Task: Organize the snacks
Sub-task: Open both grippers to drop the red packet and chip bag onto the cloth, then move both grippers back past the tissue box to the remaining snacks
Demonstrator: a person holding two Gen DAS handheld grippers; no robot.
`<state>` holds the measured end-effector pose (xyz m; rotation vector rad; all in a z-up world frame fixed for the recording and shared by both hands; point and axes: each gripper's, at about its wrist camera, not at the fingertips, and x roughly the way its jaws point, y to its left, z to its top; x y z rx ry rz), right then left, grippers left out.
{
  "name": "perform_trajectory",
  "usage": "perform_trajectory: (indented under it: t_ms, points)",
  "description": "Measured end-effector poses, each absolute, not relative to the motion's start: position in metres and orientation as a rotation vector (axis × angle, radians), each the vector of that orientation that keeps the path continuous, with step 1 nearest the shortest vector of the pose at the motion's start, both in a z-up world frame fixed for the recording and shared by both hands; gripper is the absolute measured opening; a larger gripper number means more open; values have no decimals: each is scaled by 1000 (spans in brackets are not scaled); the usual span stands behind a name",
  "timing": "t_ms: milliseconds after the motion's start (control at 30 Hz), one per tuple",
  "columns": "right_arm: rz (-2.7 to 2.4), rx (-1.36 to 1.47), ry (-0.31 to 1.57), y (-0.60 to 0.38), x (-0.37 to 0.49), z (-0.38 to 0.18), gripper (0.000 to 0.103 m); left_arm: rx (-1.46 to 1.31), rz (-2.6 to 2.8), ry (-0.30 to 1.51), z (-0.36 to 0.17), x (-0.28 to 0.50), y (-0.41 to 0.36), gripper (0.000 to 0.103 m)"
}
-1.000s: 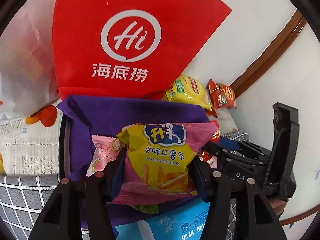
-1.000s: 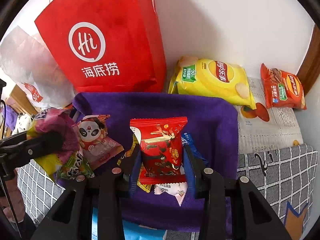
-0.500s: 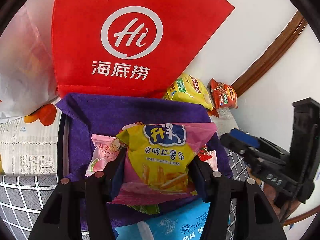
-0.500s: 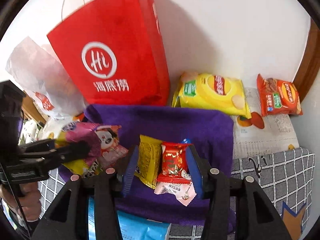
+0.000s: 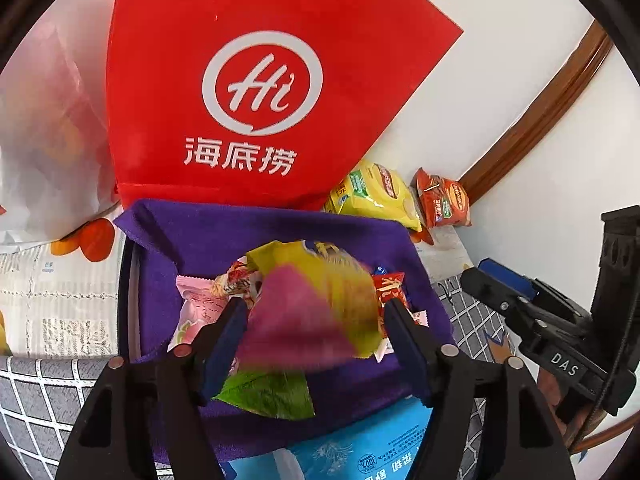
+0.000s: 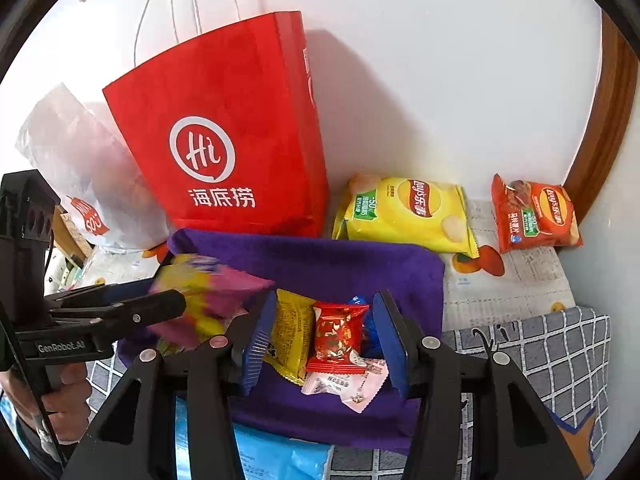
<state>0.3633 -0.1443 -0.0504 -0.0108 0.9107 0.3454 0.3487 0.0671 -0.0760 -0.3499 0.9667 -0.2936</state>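
Observation:
A purple cloth (image 5: 248, 236) (image 6: 340, 264) holds several small snack packs. My left gripper (image 5: 314, 316) has its jaws apart; the yellow and pink sweet potato stick bag (image 5: 320, 300) is blurred between them and tilting down, also seen in the right wrist view (image 6: 200, 304). My right gripper (image 6: 320, 340) is open and empty above a red pack (image 6: 338, 332), a yellow pack (image 6: 290, 332) and a pale pink pack (image 6: 352, 388). A pink pack (image 5: 200, 308) lies at the cloth's left.
A red paper bag (image 5: 260, 100) (image 6: 236, 140) stands behind the cloth by the white wall. A yellow chip bag (image 6: 408, 212) and an orange chip bag (image 6: 536, 216) lie at the back right. A white plastic bag (image 6: 80, 172) is at the left. A blue pack (image 5: 360, 440) lies near me.
My right gripper let go of the red pack, which now lies on the cloth, and drew back. My left gripper has opened and the sweet potato bag is dropping.

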Motion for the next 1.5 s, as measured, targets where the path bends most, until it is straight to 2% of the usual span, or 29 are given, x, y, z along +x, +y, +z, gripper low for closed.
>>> perform_trajectory:
  t_ms: [667,900,1133,1233,1333,1400,1500]
  points:
    - [301,35,803,-149,345,-32,54,-349,-312,872,-39,330,78,72]
    - [248,37,803,-156,321,-31,54,-332,-326,816,-22,317,73,72]
    - [228,-27,900,-163,286,-24,54,-370,-331,764,-2,292,74,72]
    - [189,-46,863,-166,266,-17,61,-385,-314,766,1,275,78,72]
    - [164,-15,856,-171,247,-9,64,-388,-312,769,3,256,82,72]
    - [135,-7,858,-174,236,-5,71,-373,-307,777,4,246,82,72]
    - [133,-6,811,-179,215,1,72,-364,-291,768,9,224,84,72]
